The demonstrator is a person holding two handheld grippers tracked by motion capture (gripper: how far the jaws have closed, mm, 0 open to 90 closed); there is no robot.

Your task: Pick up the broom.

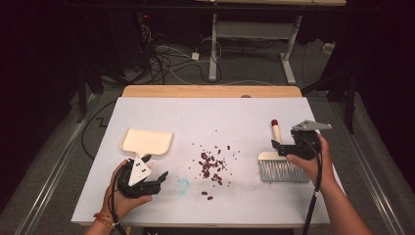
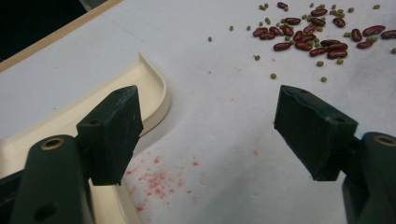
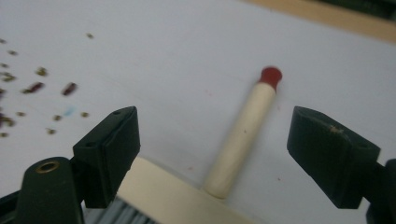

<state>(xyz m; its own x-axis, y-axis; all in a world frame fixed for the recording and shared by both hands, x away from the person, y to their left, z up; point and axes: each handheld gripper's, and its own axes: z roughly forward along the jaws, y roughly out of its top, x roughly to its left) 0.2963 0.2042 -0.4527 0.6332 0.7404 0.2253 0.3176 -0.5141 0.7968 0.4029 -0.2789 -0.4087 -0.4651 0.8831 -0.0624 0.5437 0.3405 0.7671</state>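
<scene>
Right gripper (image 1: 280, 146): jaws spread wide, nothing between them. It hangs over the brush (image 1: 279, 161) near the table's (image 1: 205, 112) right edge. In the right gripper view the brush handle (image 3: 243, 135) runs up between the open jaws, untouched, with its red tip (image 3: 271, 74) pointing toward the far edge. The pale brush head and grey bristles lie below the jaws, toward the near edge.

Left gripper (image 1: 159, 180): jaws likewise spread, holding nothing. It sits near the near-left corner, just beside the dustpan (image 1: 146, 142). In the left gripper view the left jaw overlaps the pan's cream rim (image 2: 156, 86); contact cannot be confirmed.

Spilled beans (image 1: 213, 166) lie scattered mid-table, between pan and brush, apart from both (dark red ones mixed with small green ones, seen close in the left gripper view (image 2: 308, 39)). Faint pink specks mark the sheet by the pan.

Handling assessment: the brush looks light and rigid, with a smooth round handle that could roll or slip in the jaws. Best hold is judged to be across mid-handle, nearer the head for control; the bristles are soft and give no purchase. The pan appears to be thin, light plastic, likely to slide on the sheet if pushed; its short handle at the near side is the sensible hold. The beans are small, hard and prone to rolling.
</scene>
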